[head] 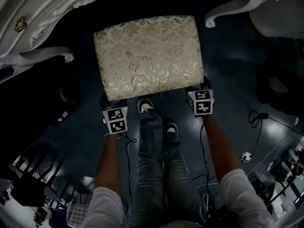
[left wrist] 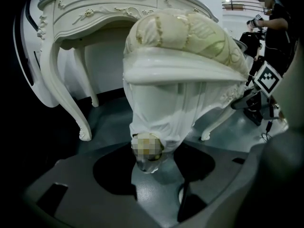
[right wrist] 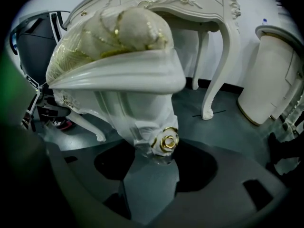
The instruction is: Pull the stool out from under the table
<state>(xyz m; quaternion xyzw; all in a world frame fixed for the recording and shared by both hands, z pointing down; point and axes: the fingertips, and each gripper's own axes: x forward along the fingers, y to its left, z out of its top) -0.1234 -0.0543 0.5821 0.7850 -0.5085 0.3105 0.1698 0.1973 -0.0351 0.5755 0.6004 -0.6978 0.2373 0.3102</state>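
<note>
The stool (head: 149, 56), with a cream and gold floral cushion on white carved legs, stands on the dark floor just in front of the white ornate table (head: 52, 8). My left gripper (head: 113, 104) is at its near left corner and my right gripper (head: 198, 90) at its near right corner. In the left gripper view the stool's corner leg (left wrist: 154, 122) sits between the jaws of the left gripper (left wrist: 152, 167). The right gripper (right wrist: 154, 167) holds the other leg (right wrist: 142, 122) just below its gold rosette (right wrist: 167, 141). Both grippers look shut on the legs.
The table's curved legs (left wrist: 61, 89) (right wrist: 218, 65) stand behind the stool. The person's feet (head: 146, 106) are close to the stool's near edge. Cables (head: 266, 122) trail on the floor at right. A white cabinet (right wrist: 270, 80) stands at right, a bystander (left wrist: 275, 27) farther off.
</note>
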